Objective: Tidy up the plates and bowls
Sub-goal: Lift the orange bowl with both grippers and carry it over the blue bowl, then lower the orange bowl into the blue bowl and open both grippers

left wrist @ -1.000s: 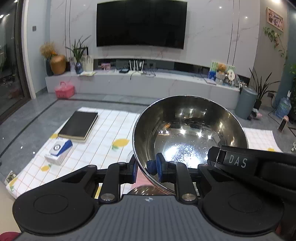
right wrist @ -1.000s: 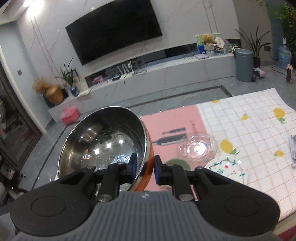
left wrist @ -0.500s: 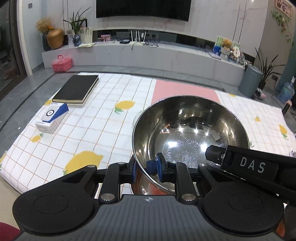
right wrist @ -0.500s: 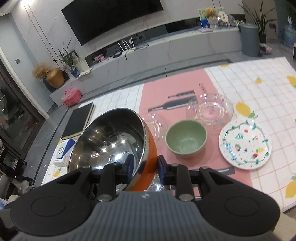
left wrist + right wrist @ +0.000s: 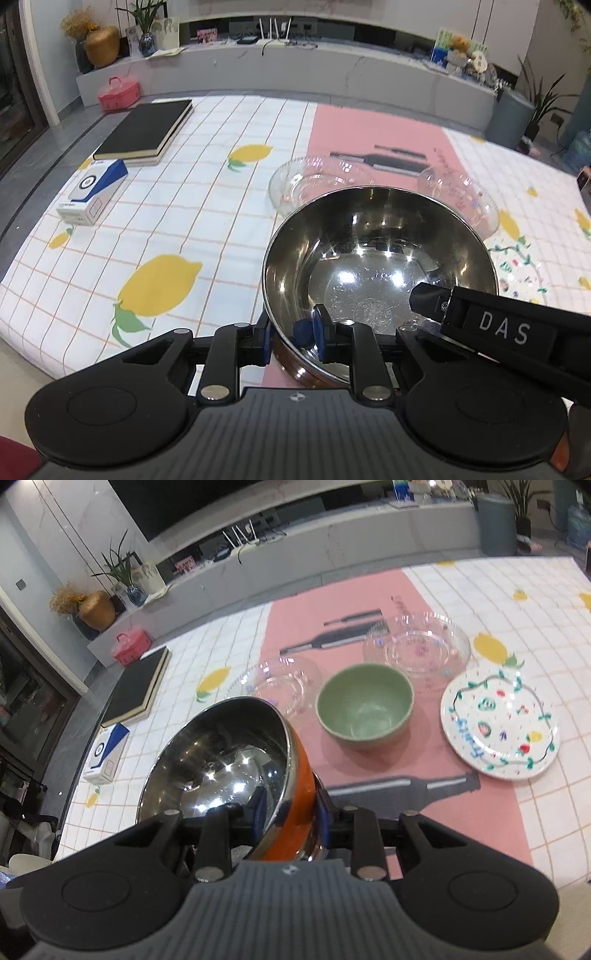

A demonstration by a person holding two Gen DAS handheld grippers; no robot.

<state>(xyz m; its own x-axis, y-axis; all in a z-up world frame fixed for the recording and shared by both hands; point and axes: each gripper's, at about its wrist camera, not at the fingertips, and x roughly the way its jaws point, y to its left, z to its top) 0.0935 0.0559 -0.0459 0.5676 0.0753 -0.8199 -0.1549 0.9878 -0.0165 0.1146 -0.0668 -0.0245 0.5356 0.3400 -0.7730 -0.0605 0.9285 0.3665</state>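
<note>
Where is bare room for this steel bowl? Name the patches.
Free: the lemon cloth between the blue-and-white box and the steel bowl; the strip of the pink mat nearer than the green bowl and painted plate. Crowded: mid-mat, where the left glass dish and right glass dish flank the green bowl.

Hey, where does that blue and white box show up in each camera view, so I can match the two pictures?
Left wrist view: the blue and white box lies at the left on the lemon-print cloth, just nearer than the black book.
Right wrist view: the same box sits at the left edge, left of the steel bowl.
Shared landmark: the black book.
</note>
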